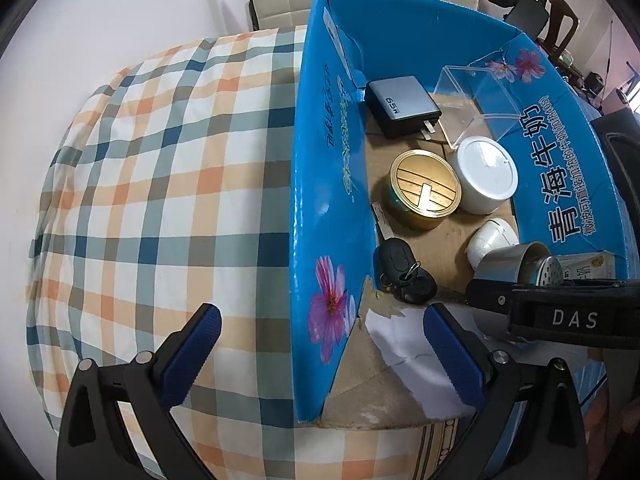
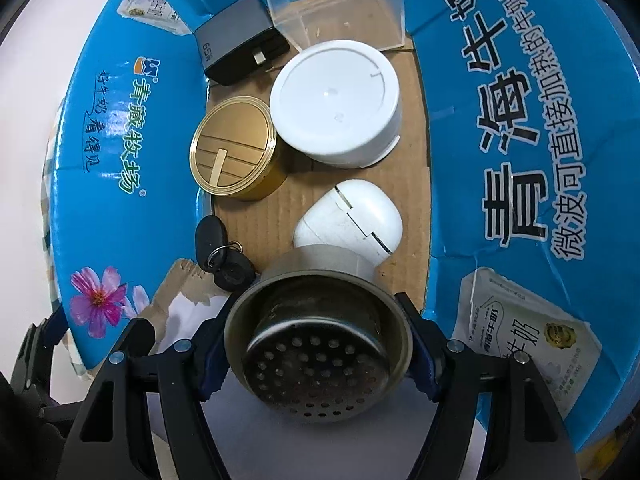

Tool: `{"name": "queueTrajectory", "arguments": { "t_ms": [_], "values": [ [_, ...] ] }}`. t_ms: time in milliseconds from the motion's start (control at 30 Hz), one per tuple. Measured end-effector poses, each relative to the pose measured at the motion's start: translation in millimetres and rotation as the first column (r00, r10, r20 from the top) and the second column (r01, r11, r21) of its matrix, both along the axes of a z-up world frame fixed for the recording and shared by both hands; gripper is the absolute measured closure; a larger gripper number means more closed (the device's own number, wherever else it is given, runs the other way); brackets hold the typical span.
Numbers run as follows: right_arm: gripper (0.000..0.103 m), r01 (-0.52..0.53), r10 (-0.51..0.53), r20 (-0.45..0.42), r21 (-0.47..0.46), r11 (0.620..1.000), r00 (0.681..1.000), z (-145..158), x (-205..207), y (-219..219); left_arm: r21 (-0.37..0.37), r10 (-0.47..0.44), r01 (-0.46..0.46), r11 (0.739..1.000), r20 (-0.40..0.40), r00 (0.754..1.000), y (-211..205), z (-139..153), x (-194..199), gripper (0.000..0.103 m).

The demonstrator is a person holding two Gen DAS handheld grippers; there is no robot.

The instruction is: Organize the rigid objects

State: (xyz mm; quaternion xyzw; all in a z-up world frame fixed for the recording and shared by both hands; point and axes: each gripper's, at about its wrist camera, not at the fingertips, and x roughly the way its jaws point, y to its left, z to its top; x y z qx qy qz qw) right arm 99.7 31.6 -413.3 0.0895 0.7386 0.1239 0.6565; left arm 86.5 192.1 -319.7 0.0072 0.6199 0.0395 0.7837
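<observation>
— Inside the blue carton [image 2: 104,168], what was seen?

— A metal strainer cup [image 2: 320,344] was held by the right gripper [image 2: 318,354], its jaws clamped on the cup's rim from both sides, low above the cardboard floor at the near end. Beyond it a white earbud case [image 2: 352,216] was laid on its side, with a white round tub [image 2: 336,100] and a gold tin [image 2: 234,150] touching each other farther in. A grey charger [image 2: 236,46] and a clear plastic box [image 2: 332,4] were placed at the far end, and black key fobs [image 2: 222,248] by the left wall.

— And the left gripper [image 1: 320,356]?

— Its jaws were spread apart with nothing gripped, straddling the carton's near wall above the checked bedcover [image 1: 160,180].
</observation>
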Motion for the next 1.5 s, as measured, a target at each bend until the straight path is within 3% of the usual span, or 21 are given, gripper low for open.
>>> {"name": "queueTrajectory", "arguments": {
  "t_ms": [100,267,367,633,867,1267,1500],
  "values": [
    [0.027,0.01,-0.01,-0.002,0.008,1.0,1.0,3.4,2.5,-9.2,0.005,-0.003,0.003,1.0,0.006,1.0,-1.2,4.1,-1.9,0.0],
    [0.008,0.013,-0.015,0.034,0.044,0.999,0.999,32.6,2.7,-9.8,0.01,0.001,-0.001,1.0,0.021,1.0,-2.1,17.7,-7.1,0.0],
    [0.003,0.008,-0.013,0.082,0.057,0.998,0.997,55.7,4.8,-14.6,0.015,0.011,-0.012,1.0,0.034,0.999,-1.3,29.1,-9.9,0.0],
    [0.003,0.02,-0.021,0.207,0.01,1.0,0.978,117.0,-1.3,-47.7,0.004,0.049,-0.049,0.999,0.098,0.994,-3.6,73.6,-15.7,0.0],
    [0.002,0.026,-0.026,0.299,0.004,1.0,0.954,190.3,-15.4,-79.3,-0.025,0.081,-0.077,0.997,0.181,0.98,-20.5,130.2,-22.1,0.0],
    [0.002,0.025,-0.04,0.44,0.041,0.999,0.897,317.7,-63.1,-130.9,-0.006,0.068,-0.07,0.998,0.301,0.951,-67.3,240.8,-46.4,0.0],
    [0.002,0.021,-0.065,0.488,0.095,0.995,0.87,381.9,-91.2,-156.6,-0.025,0.072,-0.067,0.997,0.322,0.944,-85.8,284.3,-61.8,0.0]
  ]
}}
